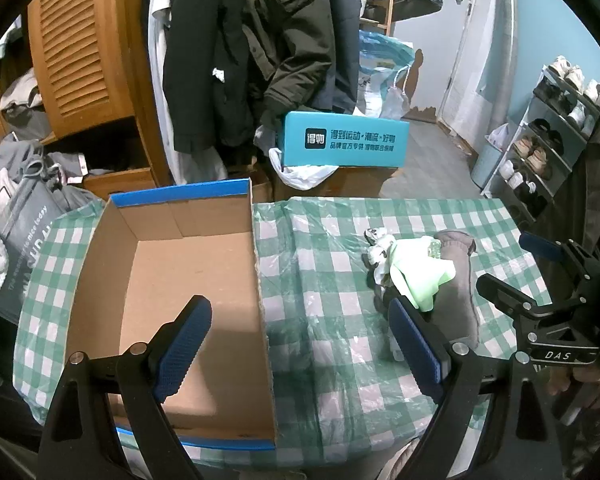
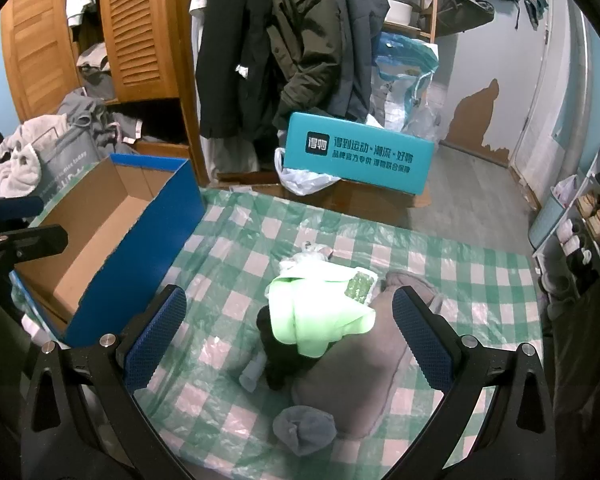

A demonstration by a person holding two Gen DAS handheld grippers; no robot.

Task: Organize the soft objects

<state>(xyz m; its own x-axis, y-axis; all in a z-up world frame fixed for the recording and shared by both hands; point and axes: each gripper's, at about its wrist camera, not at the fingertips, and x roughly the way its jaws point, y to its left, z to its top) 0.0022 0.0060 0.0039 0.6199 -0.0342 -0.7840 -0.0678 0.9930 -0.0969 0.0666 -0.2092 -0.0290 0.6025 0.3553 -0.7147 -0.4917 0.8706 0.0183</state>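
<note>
On a table covered with a green-and-white checked cloth (image 2: 236, 264) under clear plastic, a heap of soft items lies right of an open cardboard box (image 1: 188, 280) with blue outer walls. In the left wrist view the left gripper (image 1: 300, 344) hangs above the box's right wall with its jaws spread wide and nothing between them; one blue pad sits over the bare brown floor of the box, the other over the cloth, its tip just at the edge of the heap. The heap sits at about 2 o'clock from this gripper. In the right wrist view the right gripper (image 2: 288, 336) is poised over the heap, jaws likewise spread wide, with the soft things lying between the pads but touched by neither. There, a light green cloth (image 2: 320, 316) drapes over a black item (image 2: 276, 356), a gray-brown plush piece (image 2: 360, 372) lies under and to the right of it, a rolled gray sock (image 2: 304, 428) rests at 6 o'clock, and a white patterned bundle (image 2: 308, 258) peeks out at 12 o'clock. The box stands at 10 o'clock from the heap. Beyond the table, a teal shoebox (image 2: 360, 156) rests on the floor before hanging dark coats (image 2: 260, 40).
</note>
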